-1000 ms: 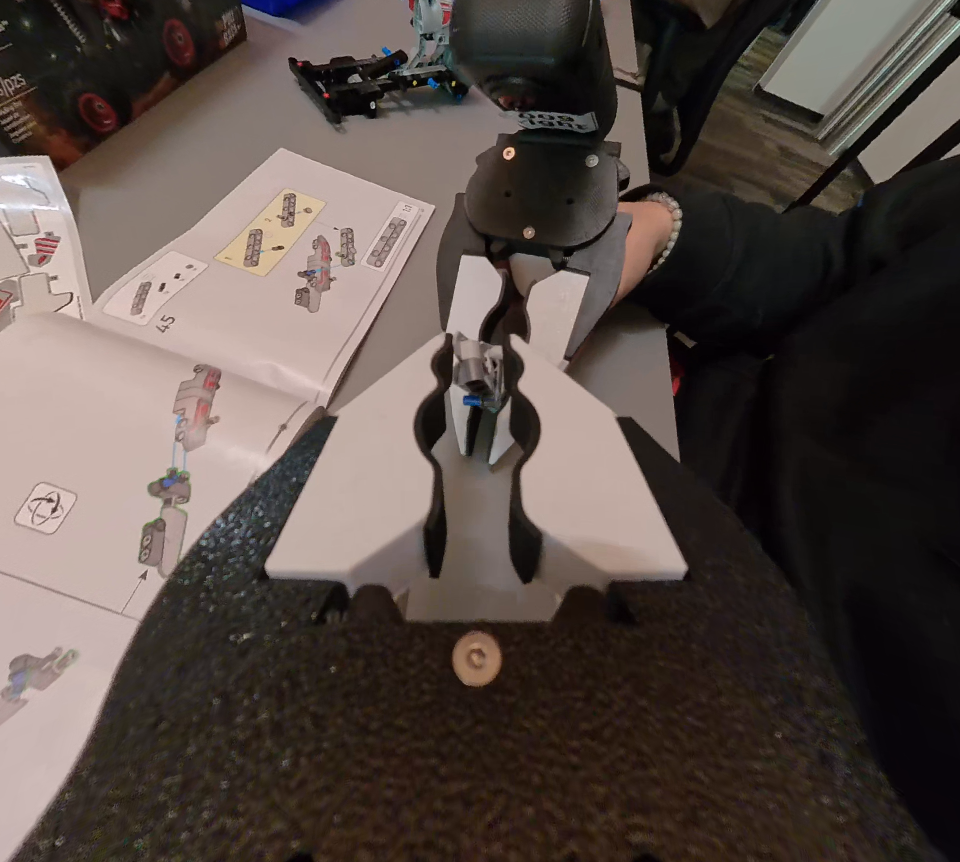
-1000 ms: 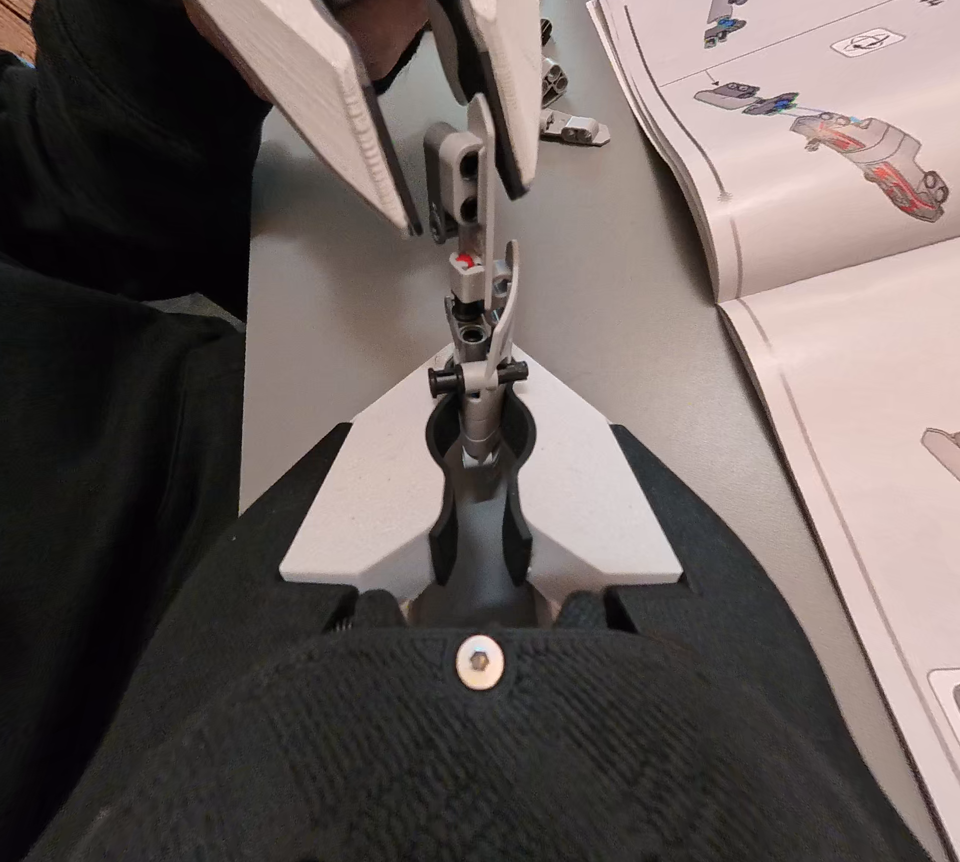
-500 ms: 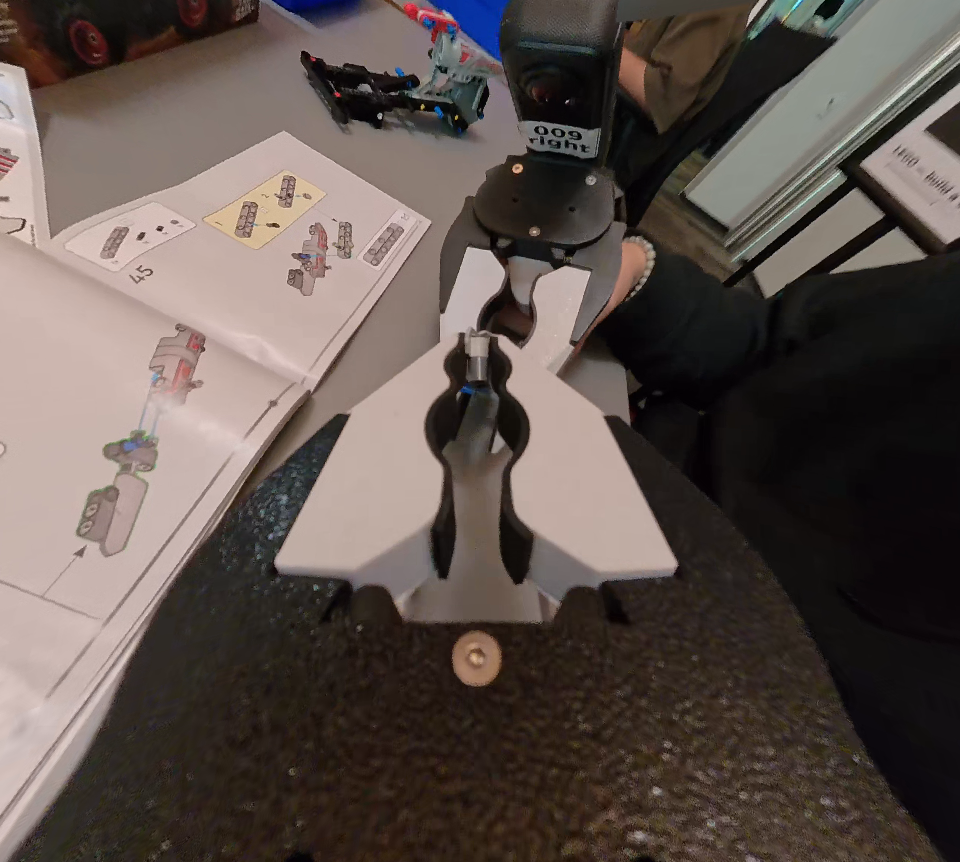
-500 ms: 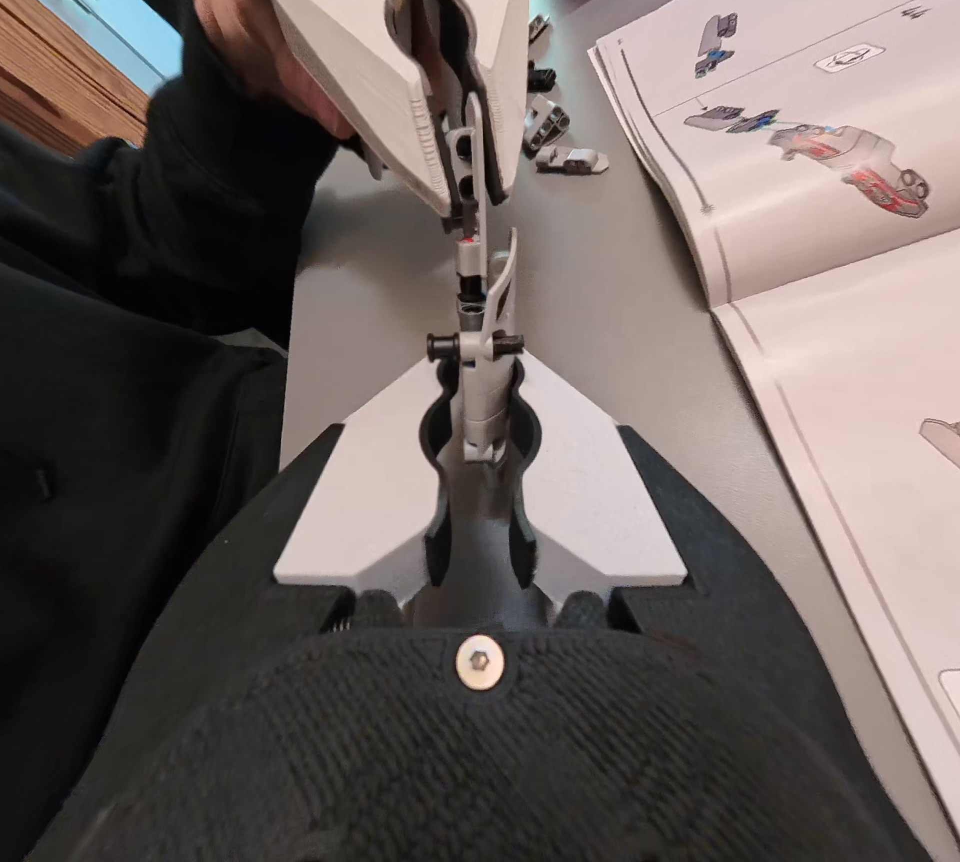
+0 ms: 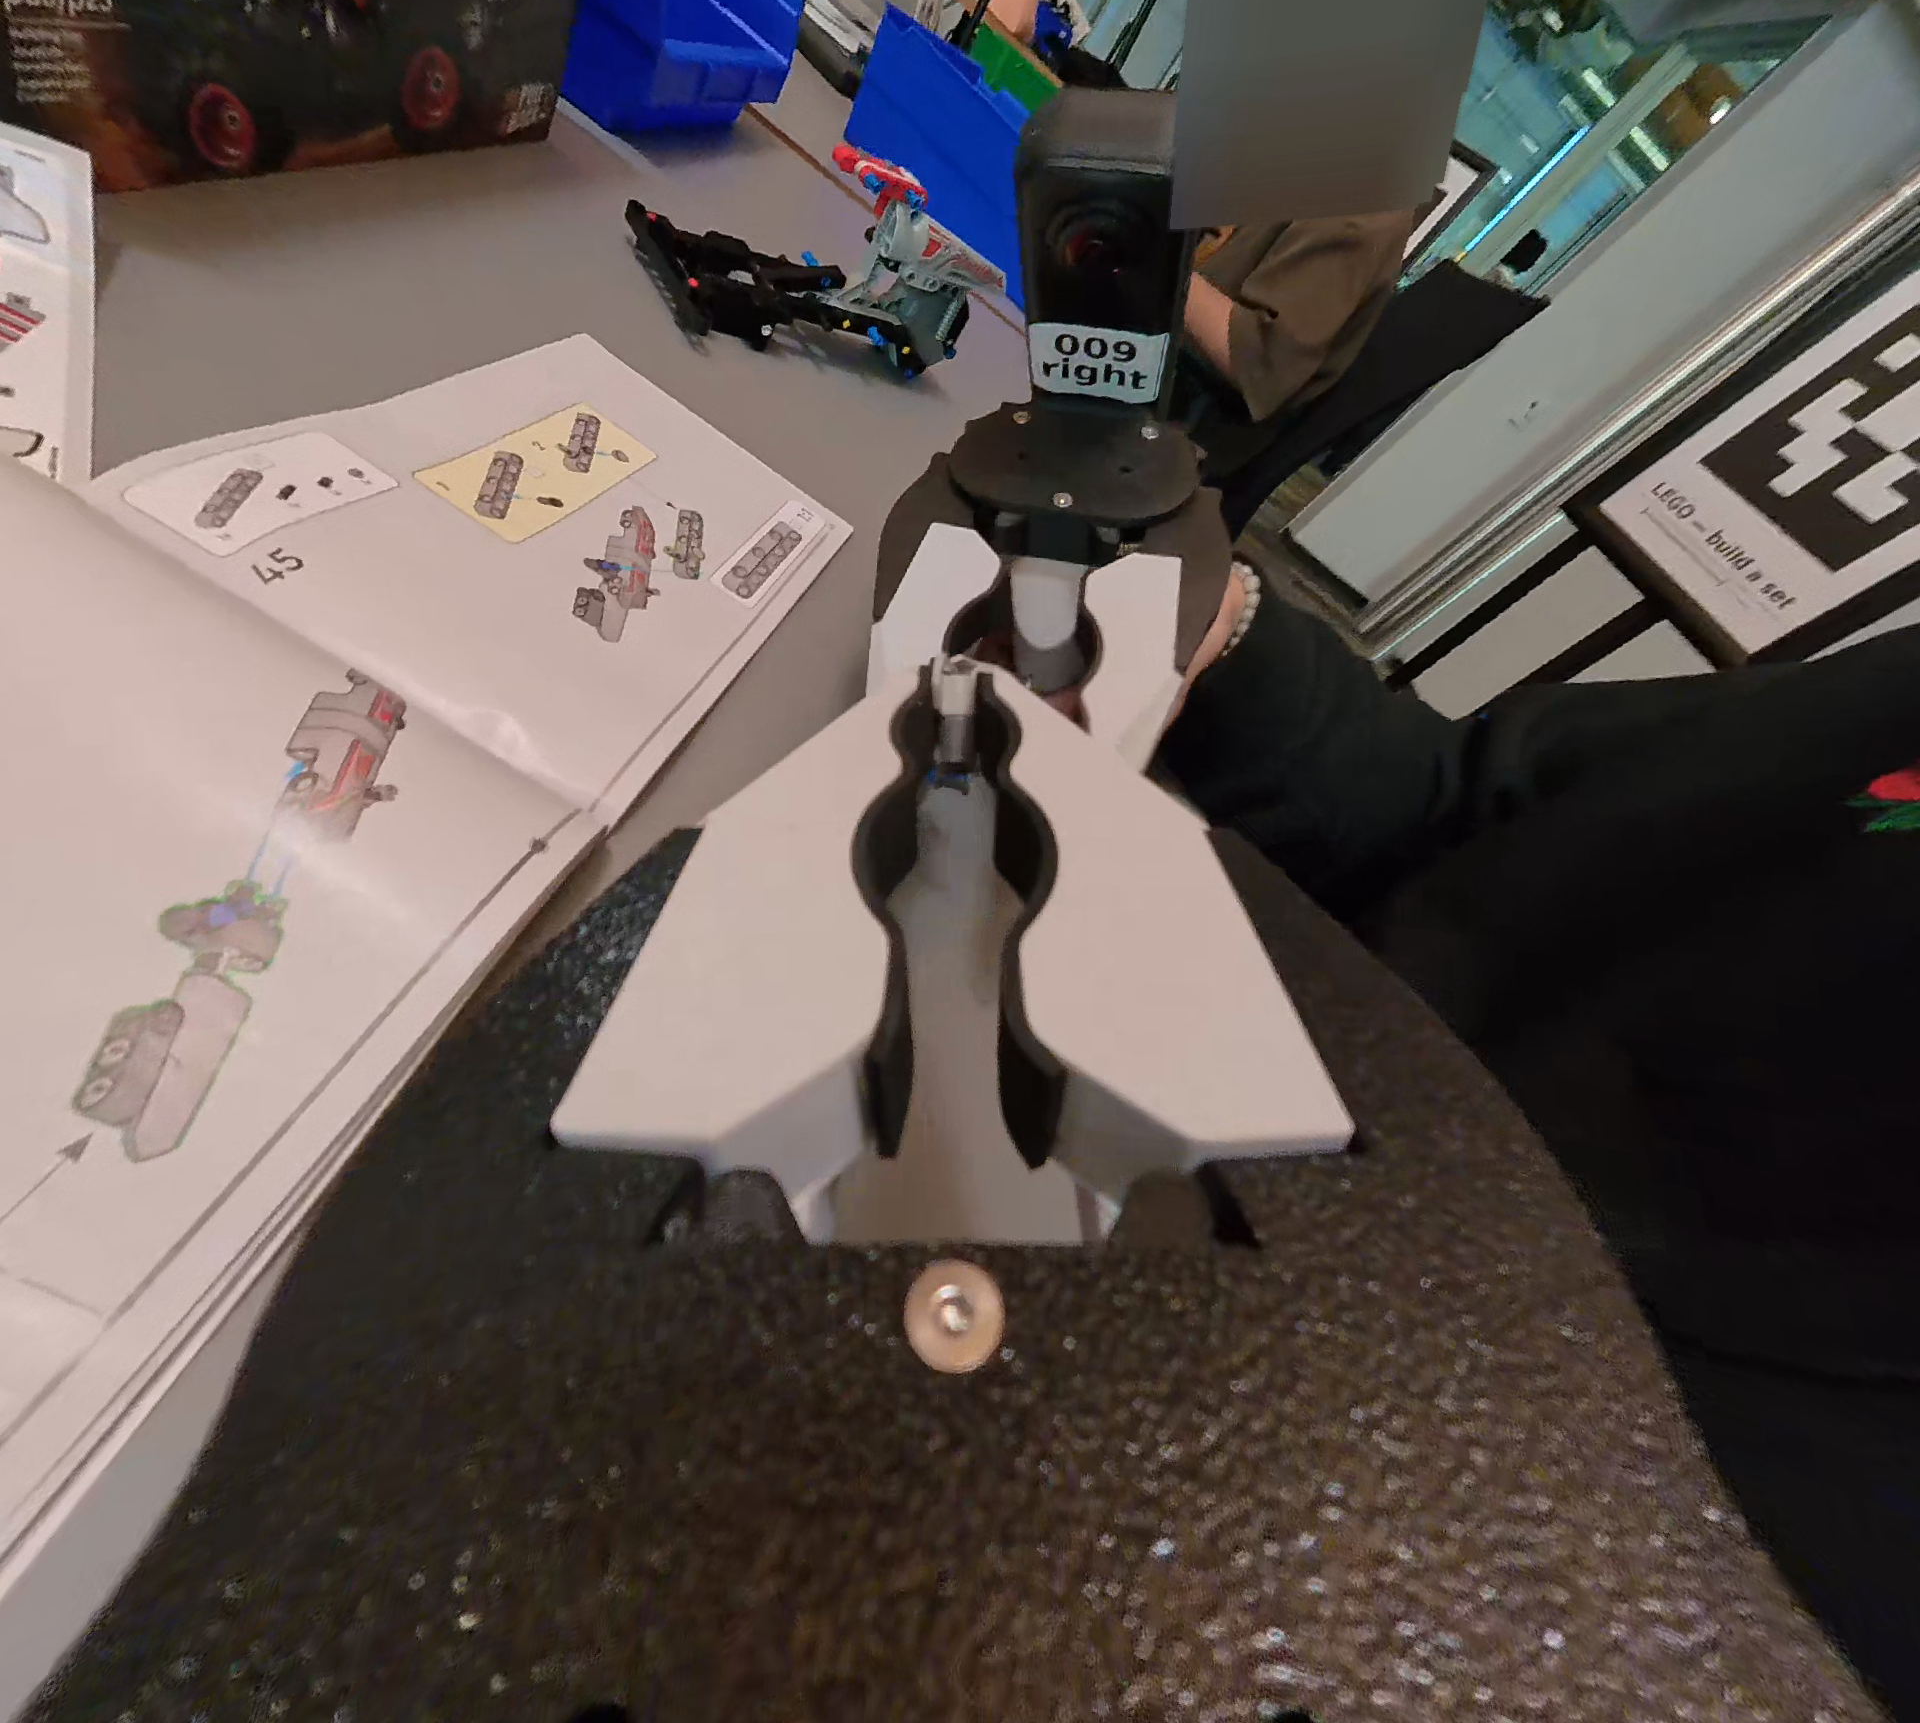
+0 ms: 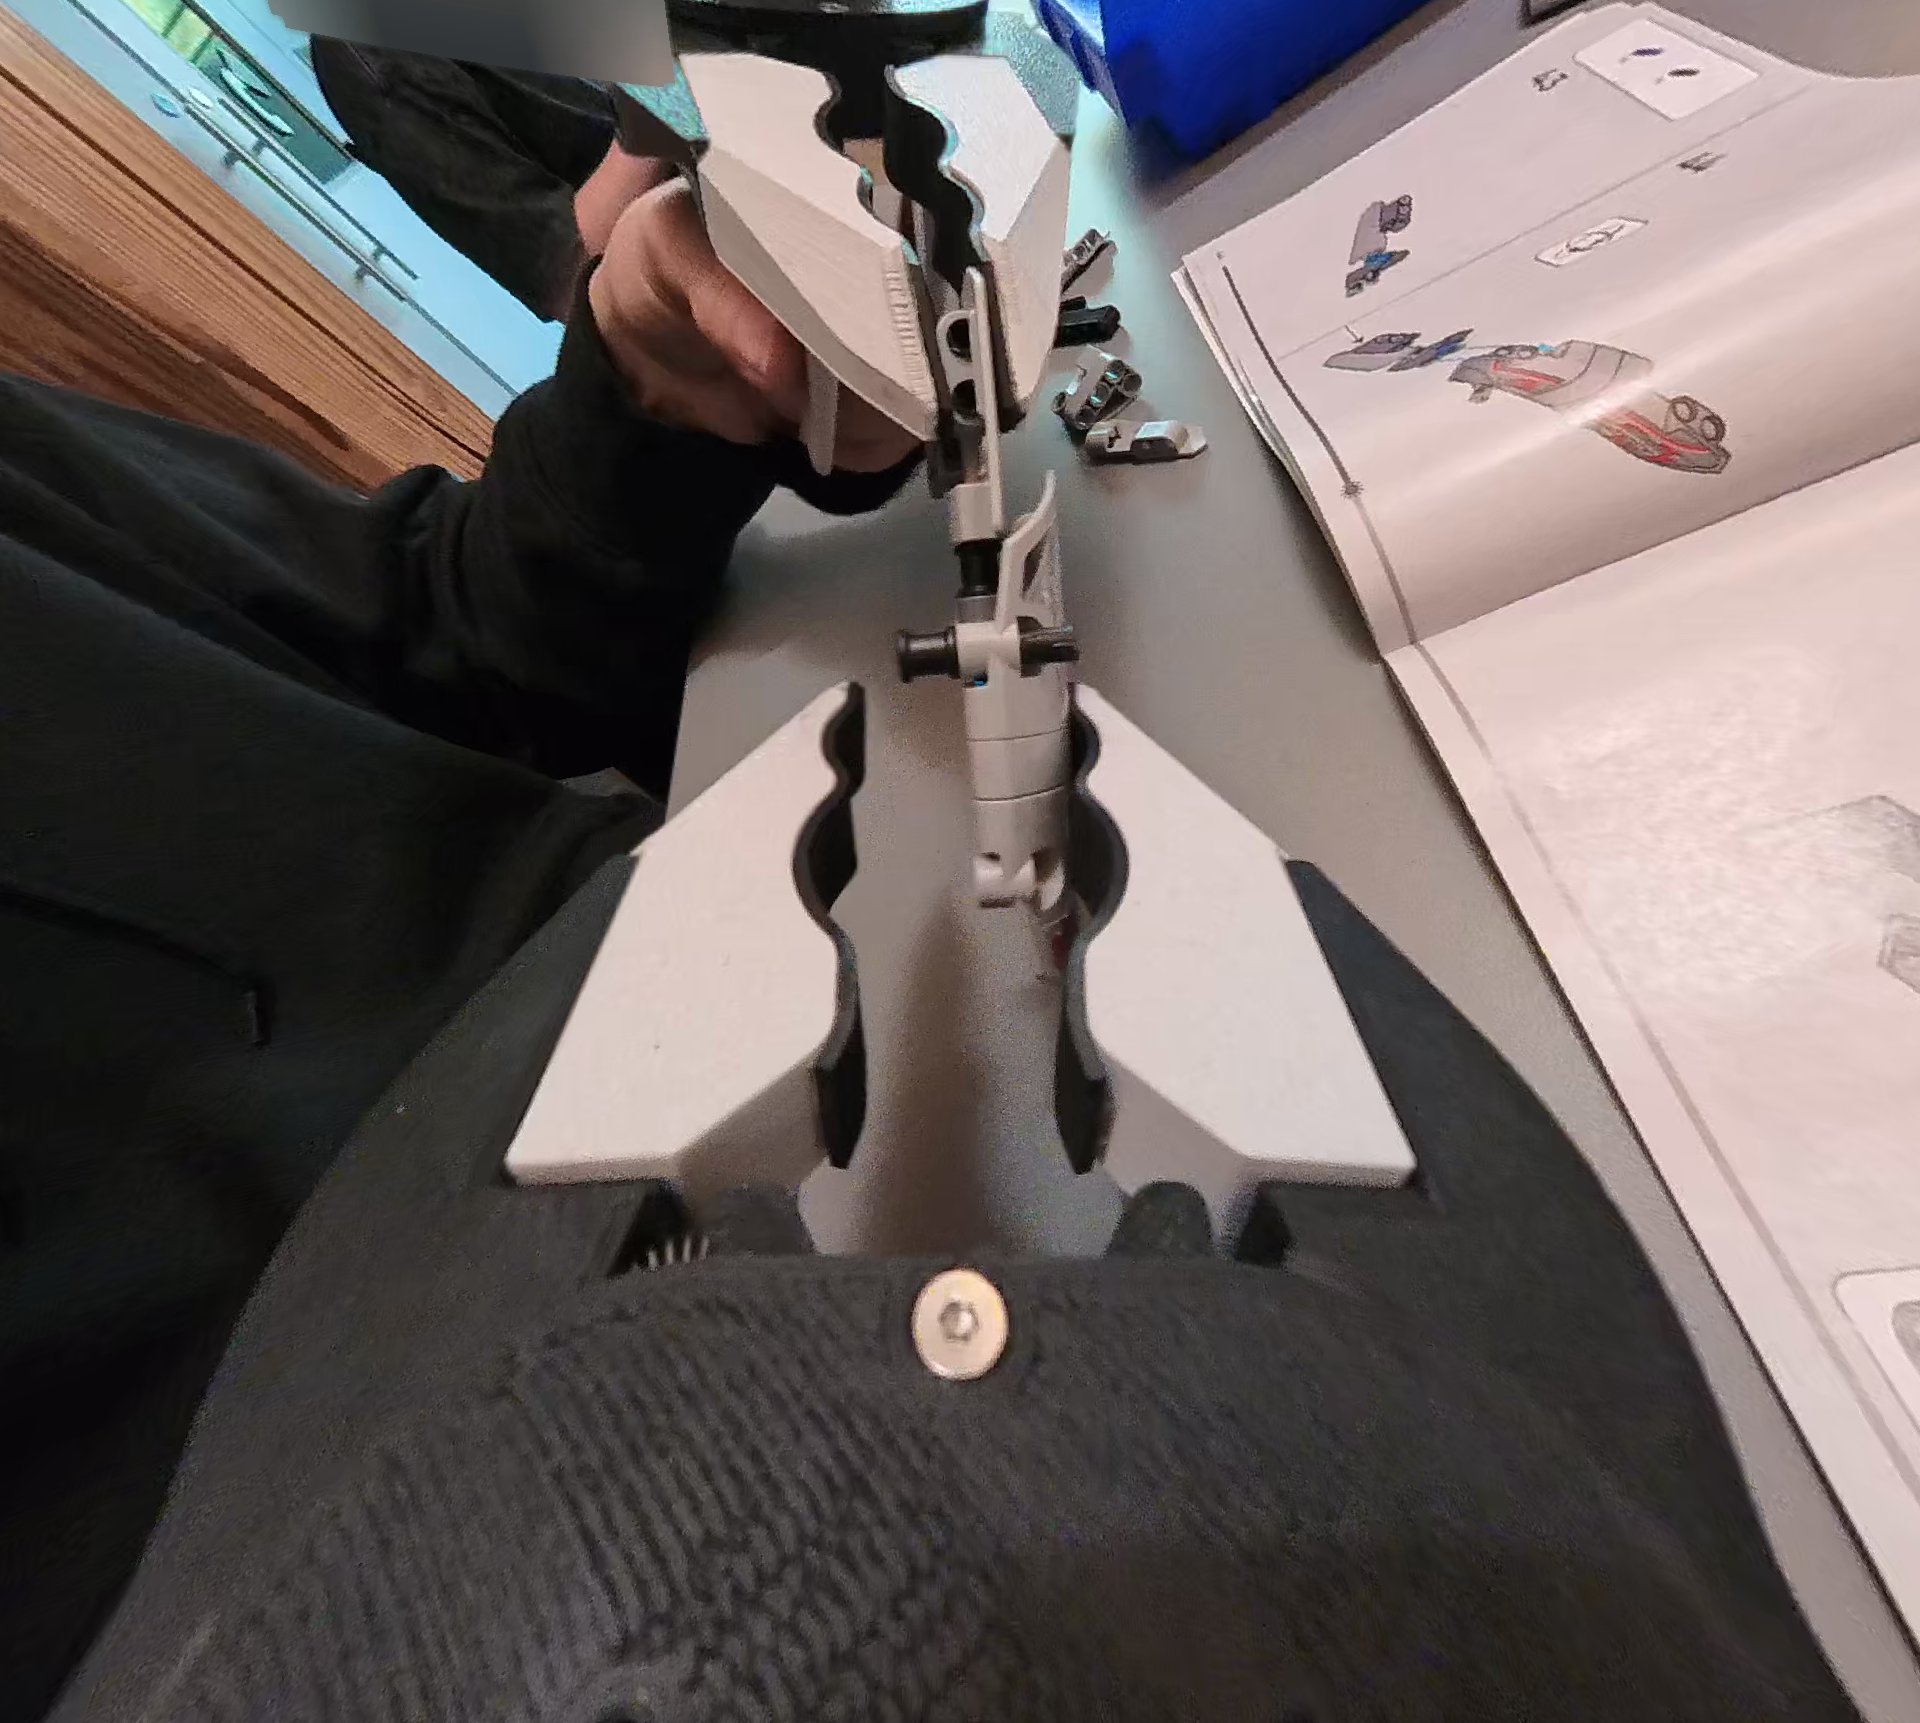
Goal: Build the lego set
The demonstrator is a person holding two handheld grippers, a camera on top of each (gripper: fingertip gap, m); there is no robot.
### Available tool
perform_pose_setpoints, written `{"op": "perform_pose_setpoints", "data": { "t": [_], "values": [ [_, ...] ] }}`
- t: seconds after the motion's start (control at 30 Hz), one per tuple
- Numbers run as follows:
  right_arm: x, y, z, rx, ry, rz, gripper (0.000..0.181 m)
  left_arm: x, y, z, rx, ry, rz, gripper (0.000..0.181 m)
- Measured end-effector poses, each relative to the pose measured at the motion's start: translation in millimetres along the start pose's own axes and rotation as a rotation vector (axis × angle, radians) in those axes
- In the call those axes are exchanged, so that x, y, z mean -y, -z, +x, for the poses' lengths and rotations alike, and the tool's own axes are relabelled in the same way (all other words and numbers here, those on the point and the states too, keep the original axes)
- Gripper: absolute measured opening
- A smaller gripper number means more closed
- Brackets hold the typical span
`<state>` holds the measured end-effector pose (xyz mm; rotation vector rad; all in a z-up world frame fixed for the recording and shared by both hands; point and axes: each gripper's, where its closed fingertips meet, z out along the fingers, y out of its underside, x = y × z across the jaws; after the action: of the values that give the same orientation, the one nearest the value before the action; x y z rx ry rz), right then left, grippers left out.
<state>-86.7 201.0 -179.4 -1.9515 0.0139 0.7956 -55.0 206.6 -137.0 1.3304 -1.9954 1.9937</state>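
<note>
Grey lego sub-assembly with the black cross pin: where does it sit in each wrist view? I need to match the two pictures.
Left wrist view: the grey lego sub-assembly is at centre, seen end-on, pinched in the left gripper.
Right wrist view: at centre, upright, running from the left gripper's tips down between the fingers of the open right gripper.
Shared landmark: the open white instruction booklet, left side in the left view and right side in the right view.

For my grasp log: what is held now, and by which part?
The left gripper is shut on the grey lego assembly, at its holed beam end. The right gripper stands with jaws open around the other end, not clamping it.
</note>
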Motion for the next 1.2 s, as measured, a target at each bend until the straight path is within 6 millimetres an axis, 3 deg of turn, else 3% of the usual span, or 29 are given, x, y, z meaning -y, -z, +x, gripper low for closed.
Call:
{"op": "perform_pose_setpoints", "data": {
  "t": [0.2, 0.37, 0.5, 0.67, 0.77, 0.87, 1.07, 1.2],
  "values": [
    [-2, 0, -17, 0.078, 0.070, -0.007, 0.056, -1, 4, 11, -0.008, -0.039, -0.052, 0.005],
    [-3, 8, -17, 0.060, 0.141, -0.009, 0.046, -3, 13, 13, 0.005, -0.057, -0.092, 0.005],
    [1, 17, -4, -0.068, 0.234, -0.005, 0.049, -8, 19, 14, 0.009, -0.052, -0.136, 0.005],
    [-4, 6, -9, -0.028, 0.202, -0.024, 0.036, -14, 19, 15, -0.004, -0.044, -0.171, 0.005],
    [3, 7, -14, -0.001, 0.195, 0.026, 0.016, -14, 18, 17, -0.012, -0.044, -0.173, 0.005],
    [3, 7, -13, 0.006, 0.177, 0.026, 0.013, -13, 17, 18, -0.009, -0.060, -0.170, 0.005],
    [5, 4, -7, 0.006, 0.062, 0.043, 0.013, 1, 8, 7, 0.117, -0.272, -0.092, 0.009],
    [16, 7, 2, -0.002, -0.048, 0.132, 0.013, 20, 16, -4, 0.288, -0.489, -0.021, 0.027]
  ]
}}
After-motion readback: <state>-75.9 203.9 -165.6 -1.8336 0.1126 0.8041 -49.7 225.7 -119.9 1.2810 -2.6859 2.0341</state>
